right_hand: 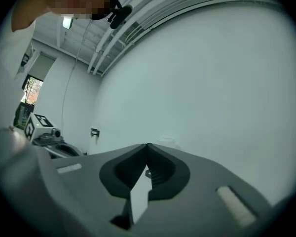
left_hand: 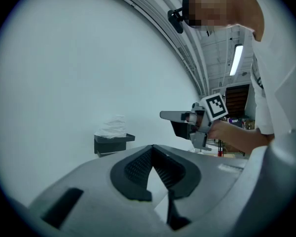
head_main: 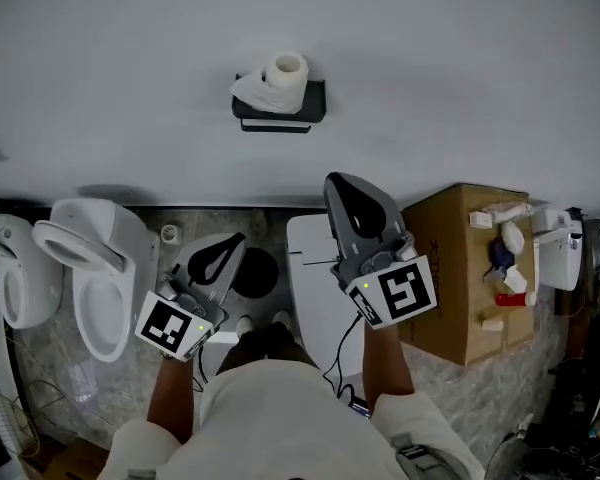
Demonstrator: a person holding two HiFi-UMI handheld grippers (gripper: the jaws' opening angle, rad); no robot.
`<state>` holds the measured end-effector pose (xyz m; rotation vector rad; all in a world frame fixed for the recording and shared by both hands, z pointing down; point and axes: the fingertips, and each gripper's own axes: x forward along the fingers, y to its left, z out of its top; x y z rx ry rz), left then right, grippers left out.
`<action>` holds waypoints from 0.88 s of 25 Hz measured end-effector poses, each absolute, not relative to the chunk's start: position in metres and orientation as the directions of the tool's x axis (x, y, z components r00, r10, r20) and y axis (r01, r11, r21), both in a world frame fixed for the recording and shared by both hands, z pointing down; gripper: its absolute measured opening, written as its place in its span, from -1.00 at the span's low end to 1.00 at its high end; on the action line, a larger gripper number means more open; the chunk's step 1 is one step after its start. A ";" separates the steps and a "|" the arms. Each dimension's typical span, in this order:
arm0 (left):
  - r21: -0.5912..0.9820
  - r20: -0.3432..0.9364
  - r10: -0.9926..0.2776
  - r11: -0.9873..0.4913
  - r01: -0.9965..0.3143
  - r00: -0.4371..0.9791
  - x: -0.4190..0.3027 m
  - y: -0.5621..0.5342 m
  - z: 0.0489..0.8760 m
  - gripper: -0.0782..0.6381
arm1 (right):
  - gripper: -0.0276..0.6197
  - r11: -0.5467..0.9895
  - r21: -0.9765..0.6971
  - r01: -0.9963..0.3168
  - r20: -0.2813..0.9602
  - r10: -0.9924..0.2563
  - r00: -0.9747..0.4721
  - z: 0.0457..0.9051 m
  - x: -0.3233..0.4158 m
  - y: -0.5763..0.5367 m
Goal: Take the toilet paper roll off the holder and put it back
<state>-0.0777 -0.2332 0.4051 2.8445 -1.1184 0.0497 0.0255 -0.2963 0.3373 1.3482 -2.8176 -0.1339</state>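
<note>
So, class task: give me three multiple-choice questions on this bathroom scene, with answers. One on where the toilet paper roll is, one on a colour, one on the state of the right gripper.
1. Where is the toilet paper roll?
A on the cardboard box
B on the holder
C on the floor

2. What colour is the holder?
A white
B red
C black

3. How do the right gripper's jaws stand?
A together, with nothing between them
B wide apart
C closed on the roll

Answers:
1 B: the head view shows the roll standing upright on the holder.
2 C: the holder shows black under the white roll.
3 A: the right gripper view shows the jaw tips meeting with nothing in them.
</note>
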 end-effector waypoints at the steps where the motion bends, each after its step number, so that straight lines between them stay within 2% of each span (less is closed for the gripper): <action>1: 0.064 0.057 -0.677 -0.731 -0.679 0.734 -0.077 -0.231 0.402 -0.78 | -0.88 0.638 0.075 -0.767 -0.005 -0.769 -0.640 0.342 0.027 -0.283; 5: 0.039 0.050 -0.660 -0.749 -0.662 0.750 -0.073 -0.220 0.394 -0.78 | -0.88 0.669 0.027 -0.742 0.050 -0.743 -0.668 0.359 0.031 -0.237; 10: 0.013 0.049 -0.645 -0.763 -0.646 0.763 -0.069 -0.205 0.386 -0.78 | -0.88 0.674 -0.059 -0.736 0.036 -0.736 -0.676 0.362 0.035 -0.200; 22: 0.018 0.056 -0.646 -0.762 -0.647 0.762 -0.077 -0.175 0.386 -0.78 | -0.88 0.707 -0.037 -0.707 0.025 -0.706 -0.707 0.349 0.018 -0.173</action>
